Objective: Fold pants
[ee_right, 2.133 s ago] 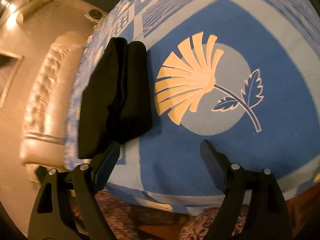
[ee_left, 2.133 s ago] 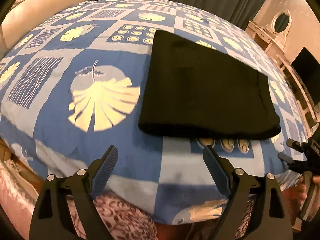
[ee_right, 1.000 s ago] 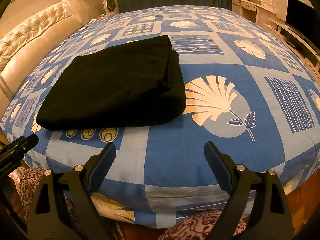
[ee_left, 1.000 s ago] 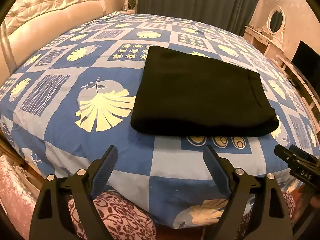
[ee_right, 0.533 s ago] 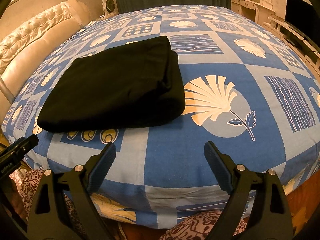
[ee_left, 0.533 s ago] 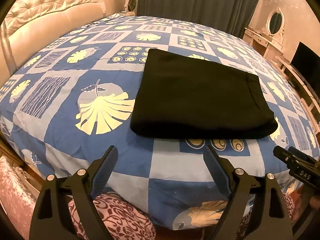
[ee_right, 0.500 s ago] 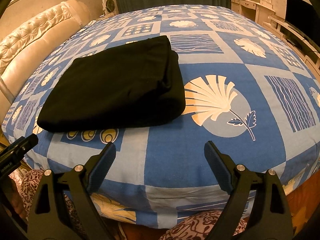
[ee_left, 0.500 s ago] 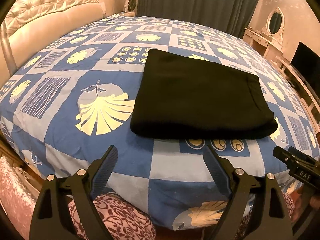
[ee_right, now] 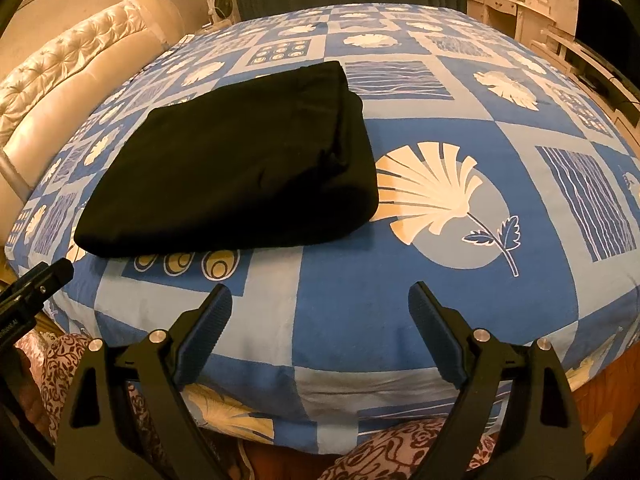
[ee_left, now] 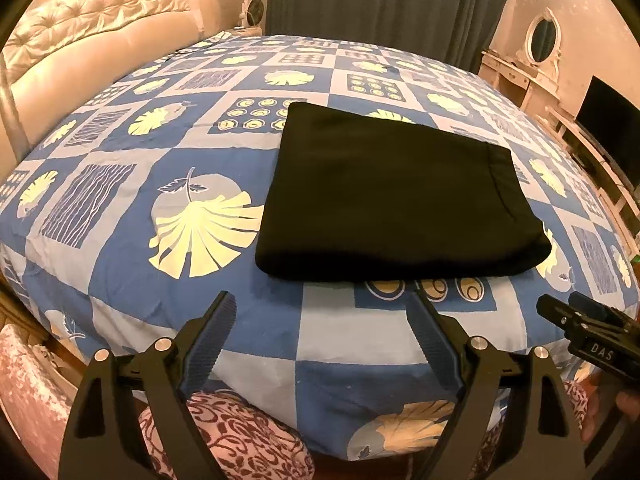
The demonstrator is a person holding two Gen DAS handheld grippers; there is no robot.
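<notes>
Black pants (ee_left: 396,196) lie folded into a flat rectangle on the blue patterned bedspread (ee_left: 120,264), the thick folded edge toward me. In the right wrist view the same pants (ee_right: 240,168) sit left of centre. My left gripper (ee_left: 322,316) hovers open over the bed's near edge, short of the pants, with nothing between its fingers. My right gripper (ee_right: 320,312) is likewise open and empty, held back from the pants over the bedspread (ee_right: 400,280). Each gripper shows at the edge of the other's view.
A tufted cream headboard (ee_left: 92,36) runs along the left. Dark curtains (ee_left: 380,4) hang behind the bed. A white dresser with an oval mirror (ee_left: 540,36) and a dark screen (ee_left: 608,120) stand at the right. A person's patterned trousers (ee_left: 224,440) show below the bed edge.
About two seconds ago both grippers were close and tilted by the pants; they have since pulled back to the bed's near edge. Over the last second nothing has moved.
</notes>
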